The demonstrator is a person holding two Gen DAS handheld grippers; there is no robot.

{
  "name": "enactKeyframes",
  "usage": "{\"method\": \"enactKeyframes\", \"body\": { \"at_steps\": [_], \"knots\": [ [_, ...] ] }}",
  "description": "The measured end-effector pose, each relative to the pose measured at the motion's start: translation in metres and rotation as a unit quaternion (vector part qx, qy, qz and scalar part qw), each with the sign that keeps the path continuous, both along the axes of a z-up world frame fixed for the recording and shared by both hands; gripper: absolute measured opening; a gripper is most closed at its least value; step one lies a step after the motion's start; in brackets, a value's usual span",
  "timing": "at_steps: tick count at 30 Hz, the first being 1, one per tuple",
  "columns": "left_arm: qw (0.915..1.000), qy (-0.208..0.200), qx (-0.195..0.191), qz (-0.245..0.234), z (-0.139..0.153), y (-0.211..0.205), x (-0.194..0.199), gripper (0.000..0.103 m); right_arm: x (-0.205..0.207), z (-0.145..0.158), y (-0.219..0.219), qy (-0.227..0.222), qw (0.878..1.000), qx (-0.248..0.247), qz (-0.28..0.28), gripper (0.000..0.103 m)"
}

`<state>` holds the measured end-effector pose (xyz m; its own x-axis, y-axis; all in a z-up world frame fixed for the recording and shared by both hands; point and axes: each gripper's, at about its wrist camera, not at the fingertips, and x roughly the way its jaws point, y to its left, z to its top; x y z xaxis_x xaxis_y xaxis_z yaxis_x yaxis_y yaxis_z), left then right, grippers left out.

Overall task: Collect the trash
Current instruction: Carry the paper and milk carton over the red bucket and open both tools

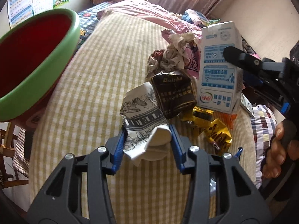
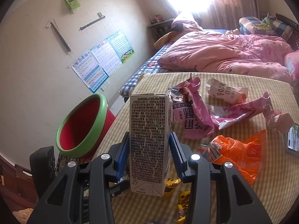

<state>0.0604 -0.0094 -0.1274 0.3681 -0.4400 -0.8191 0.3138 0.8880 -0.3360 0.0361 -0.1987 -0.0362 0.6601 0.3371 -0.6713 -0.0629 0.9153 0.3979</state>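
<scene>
Blue-padded fingers of the left gripper (image 1: 147, 141) clamp a crumpled black-and-white printed wrapper (image 1: 139, 115) at the near edge of the trash pile on the yellow-striped bed cover (image 1: 104, 71). The right gripper (image 2: 149, 151) clamps a white milk carton (image 2: 149, 140), held upright above the cover. A red bin with a green rim (image 2: 82, 128) stands beside the bed.

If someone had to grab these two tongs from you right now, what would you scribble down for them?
Left tongs: closed on a crumpled paper cup, low over the bed.
Right tongs: gripping the milk carton, lifted off the bed.
Bin: beside the bed, to the left, looks empty.
Done: nothing binned yet.
Left: drop both in, then the dark packet, yellow wrappers, pink wrappers, orange bag.
</scene>
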Motion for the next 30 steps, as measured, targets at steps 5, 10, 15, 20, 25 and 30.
{"method": "enactKeyframes", "body": {
  "at_steps": [5, 10, 15, 20, 25, 30],
  "knots": [
    [0.9997, -0.007, 0.005, 0.024, 0.008, 0.019, -0.004, 0.043, -0.003, 0.005, 0.005, -0.007, 1.0, 0.009, 0.004, 0.041],
    [0.9976, -0.046, 0.006, 0.051, 0.027, 0.038, -0.01, 0.043, -0.007, 0.013, 0.012, -0.018, 1.0, 0.015, 0.011, 0.041],
    [0.9956, -0.071, 0.005, 0.061, 0.041, 0.046, -0.011, 0.043, -0.009, 0.021, 0.021, -0.028, 0.999, 0.016, 0.022, 0.041],
    [0.9952, -0.073, 0.001, 0.066, 0.042, 0.051, -0.015, 0.043, -0.011, 0.025, 0.029, -0.033, 0.999, 0.016, 0.031, 0.041],
    [0.9951, -0.072, -0.001, 0.067, 0.042, 0.055, -0.014, 0.043, -0.011, 0.025, 0.036, -0.031, 0.999, 0.016, 0.036, 0.041],
    [0.9945, -0.076, -0.004, 0.072, 0.045, 0.06, -0.015, 0.043, -0.01, 0.026, 0.044, -0.03, 0.999, 0.017, 0.04, 0.041]
  ]
}}
